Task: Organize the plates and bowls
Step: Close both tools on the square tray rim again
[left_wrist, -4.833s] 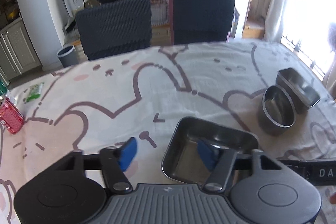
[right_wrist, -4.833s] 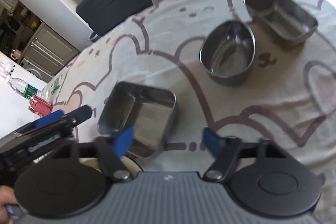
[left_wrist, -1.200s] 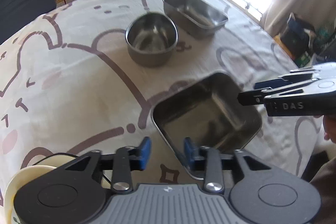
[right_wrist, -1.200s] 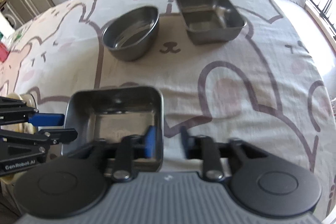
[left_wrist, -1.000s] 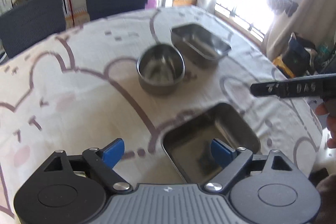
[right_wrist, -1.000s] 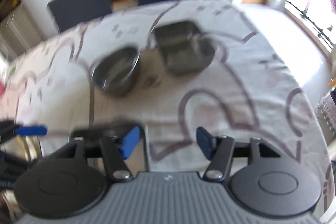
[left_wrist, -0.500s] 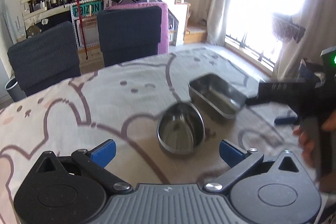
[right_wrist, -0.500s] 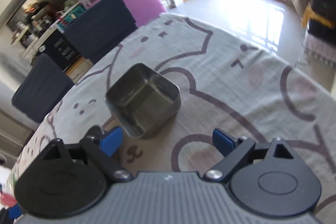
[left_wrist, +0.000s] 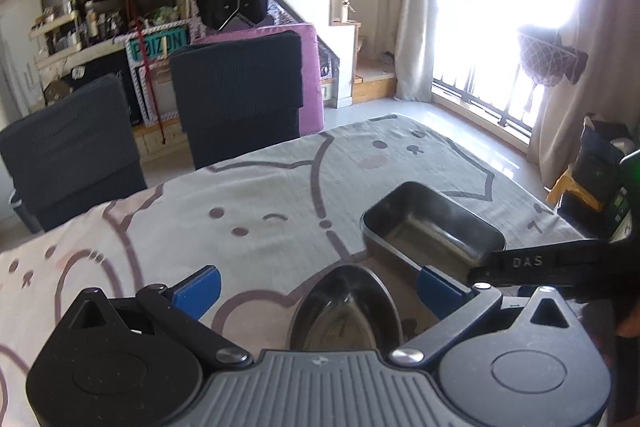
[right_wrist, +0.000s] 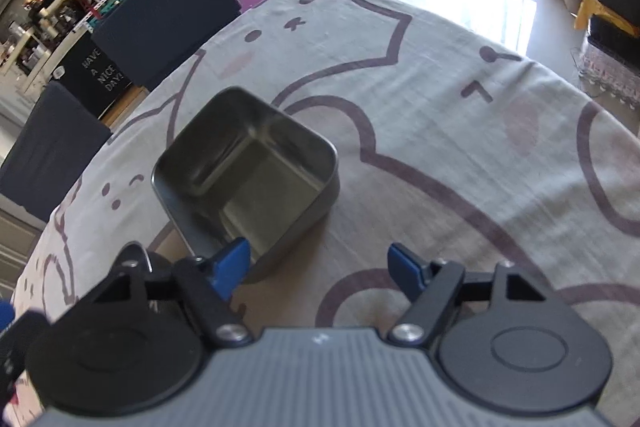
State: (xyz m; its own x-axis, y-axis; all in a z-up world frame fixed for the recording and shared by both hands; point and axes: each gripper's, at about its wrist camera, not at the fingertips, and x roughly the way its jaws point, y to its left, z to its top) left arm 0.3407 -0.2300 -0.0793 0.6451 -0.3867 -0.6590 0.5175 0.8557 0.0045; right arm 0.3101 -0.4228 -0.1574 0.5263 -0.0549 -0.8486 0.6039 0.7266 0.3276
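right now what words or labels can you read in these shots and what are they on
"DAS": on the arm of the right gripper, seen from the left wrist.
"HAVE A NICE DAY!": white letters on the black panel behind the chairs.
Teal sign on the shelf unit: large letters, too blurred to read surely.
Shelf bottles: too small.

White letters "DAS" on the right gripper's black finger (left_wrist: 528, 262); "HAVE A NICE DAY!" on a black board (right_wrist: 98, 75) behind the chairs; a teal sign (left_wrist: 158, 43), partly legible, reads "P?IZON".

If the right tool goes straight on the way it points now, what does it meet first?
Most likely the square metal tray: the open right tool points at its near right corner, one fingertip already over its rim. Depth is unclear; it might reach the tablecloth beside it.
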